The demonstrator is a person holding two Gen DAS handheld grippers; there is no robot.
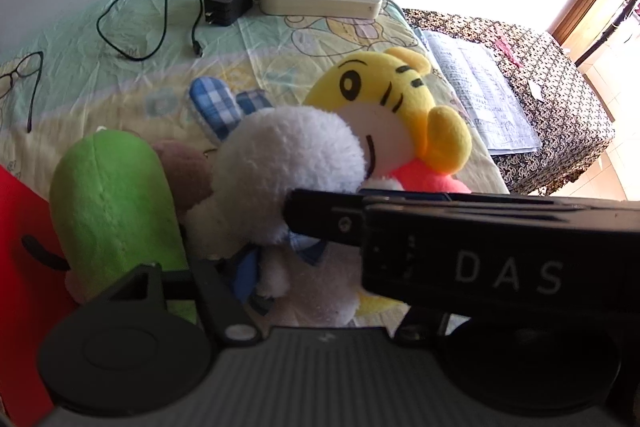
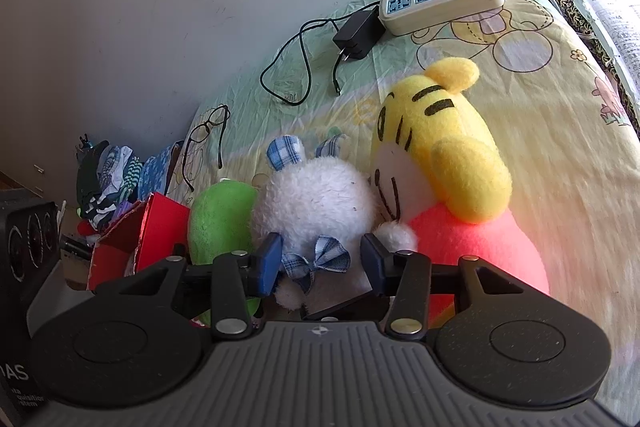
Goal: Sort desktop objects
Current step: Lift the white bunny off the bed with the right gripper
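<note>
The white bunny [image 2: 316, 203] is flanked by the right claw [image 2: 318, 265], spread apart; the left claw's state cannot be told.

White fluffy rabbit plush [image 2: 316, 203], blue plaid ears and bow, frame center. Green plush [image 2: 218, 219] touching its left; yellow tiger plush [image 2: 436, 143] in pink leaning against its right.
</note>
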